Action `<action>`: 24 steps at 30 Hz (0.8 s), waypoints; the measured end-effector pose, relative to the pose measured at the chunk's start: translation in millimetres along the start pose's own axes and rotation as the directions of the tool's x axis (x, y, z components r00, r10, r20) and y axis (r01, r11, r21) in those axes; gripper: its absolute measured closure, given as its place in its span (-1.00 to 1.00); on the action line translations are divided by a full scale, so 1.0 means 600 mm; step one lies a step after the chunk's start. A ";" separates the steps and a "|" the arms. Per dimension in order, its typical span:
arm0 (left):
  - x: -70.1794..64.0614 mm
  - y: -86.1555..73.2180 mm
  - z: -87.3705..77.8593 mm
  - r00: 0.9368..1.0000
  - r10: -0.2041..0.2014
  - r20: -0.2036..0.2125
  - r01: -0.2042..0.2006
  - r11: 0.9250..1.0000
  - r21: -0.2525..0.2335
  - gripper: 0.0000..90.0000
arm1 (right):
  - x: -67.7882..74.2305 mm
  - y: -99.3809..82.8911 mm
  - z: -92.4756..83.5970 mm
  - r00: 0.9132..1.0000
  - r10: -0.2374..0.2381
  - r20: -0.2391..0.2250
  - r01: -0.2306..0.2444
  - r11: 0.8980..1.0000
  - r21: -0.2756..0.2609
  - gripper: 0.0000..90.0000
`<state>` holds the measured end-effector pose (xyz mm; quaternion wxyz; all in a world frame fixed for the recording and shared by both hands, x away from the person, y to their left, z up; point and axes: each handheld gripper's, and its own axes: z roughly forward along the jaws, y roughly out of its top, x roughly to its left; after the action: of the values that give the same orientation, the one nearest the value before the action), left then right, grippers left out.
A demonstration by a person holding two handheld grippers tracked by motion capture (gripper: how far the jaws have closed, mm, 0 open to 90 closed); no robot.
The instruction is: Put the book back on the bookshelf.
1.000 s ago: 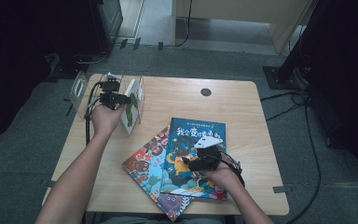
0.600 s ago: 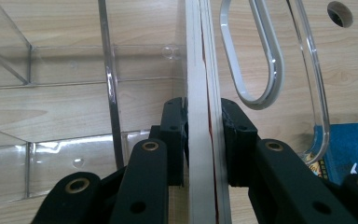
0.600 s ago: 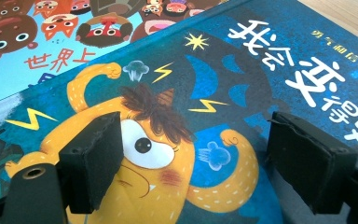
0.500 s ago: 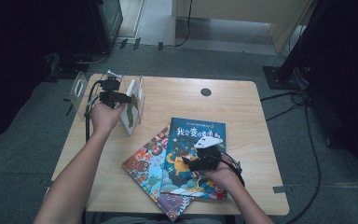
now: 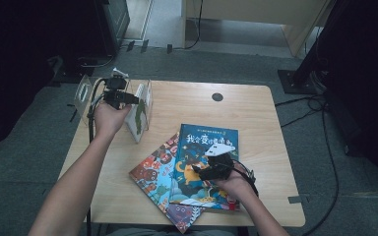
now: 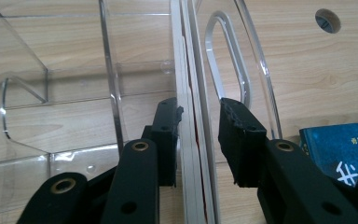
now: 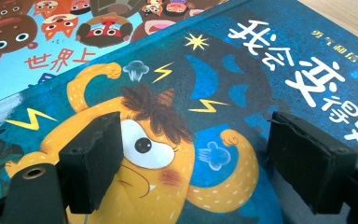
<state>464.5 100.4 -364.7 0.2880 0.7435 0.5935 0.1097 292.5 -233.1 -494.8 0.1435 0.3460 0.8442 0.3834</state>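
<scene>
A: Item one, left gripper (image 5: 128, 98)?
B: At the clear plastic rack (image 5: 147, 105) on the table's (image 5: 256, 113) far left corner. A thin book (image 6: 191, 140) stands upright in the rack, against a clear divider. The jaws straddle its edge; they have just been opening, one pad close against the pages, the other standing off with a gap, so no clamp.
A: Item two, right gripper (image 5: 215, 169)?
B: Jaws wide apart, hovering low over the dark blue book (image 7: 242, 74) with the yellow creature on its cover. Nothing between the pads.
A: Position of that book?
B: Lying flat near the table's front edge, overlapping a second book (image 5: 157, 169) with many cartoon faces.
A: Other fittings?
B: A round cable hole (image 5: 217, 97) near the table's far edge
</scene>
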 end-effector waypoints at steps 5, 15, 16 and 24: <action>0.004 0.001 -0.013 1.000 -0.001 0.006 0.001 1.000 -0.017 0.44 | 0.000 0.000 0.000 1.000 0.000 0.000 0.000 1.000 -0.001 -0.60; -0.001 -0.005 -0.046 0.999 0.042 0.024 -0.041 0.999 -0.029 0.39 | 0.000 0.000 0.000 1.000 0.001 -0.001 -0.001 1.000 -0.002 -0.60; -0.002 -0.007 -0.049 0.999 0.047 0.027 -0.046 0.999 -0.029 0.39 | 0.000 0.000 0.000 1.000 0.002 -0.002 -0.002 1.000 -0.002 -0.60; -0.007 -0.027 -0.066 0.996 0.068 0.066 -0.066 0.997 -0.033 0.39 | -0.003 -0.001 -0.002 1.000 0.015 0.001 -0.015 1.000 -0.012 -0.49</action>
<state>430.3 110.2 -341.0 0.3152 0.7617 0.5565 0.1035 292.8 -235.4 -494.3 0.1433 0.3518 0.8390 0.3895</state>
